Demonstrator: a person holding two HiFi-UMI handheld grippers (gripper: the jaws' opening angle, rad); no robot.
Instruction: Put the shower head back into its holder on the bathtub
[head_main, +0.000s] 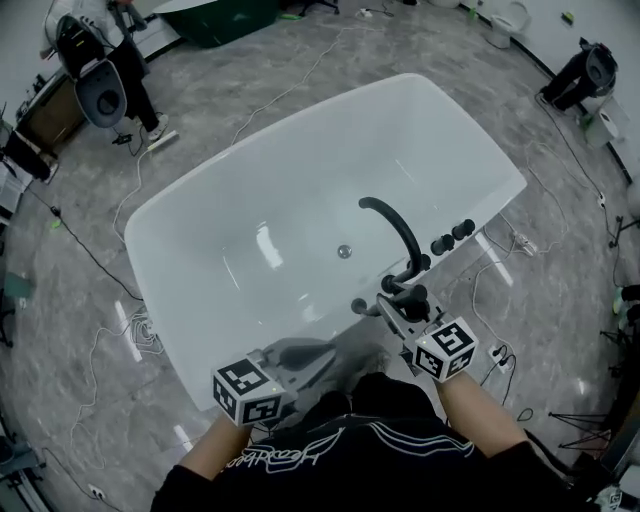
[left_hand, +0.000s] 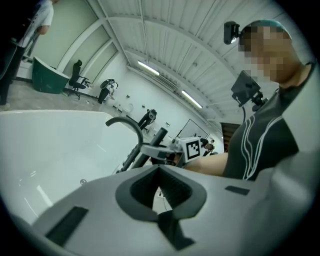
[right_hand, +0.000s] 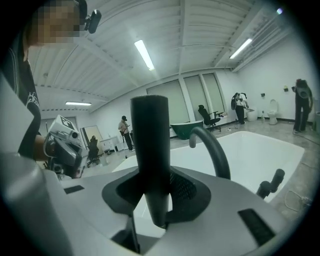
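My right gripper (head_main: 400, 305) clamps the dark shower head (right_hand: 150, 150) upright at the bathtub's (head_main: 200, 230) near right rim, just beside the spout (head_main: 393, 225). My left gripper (head_main: 318, 354) has its jaws together and empty, tilted slightly down over the near rim, forearm low.

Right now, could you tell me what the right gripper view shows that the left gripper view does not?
Only the right gripper view: the right gripper seen from behind its own jaws, shut on the black shower head. Only the left gripper view: the left gripper, shut and empty. Both: the white bathtub and its curved black spout.
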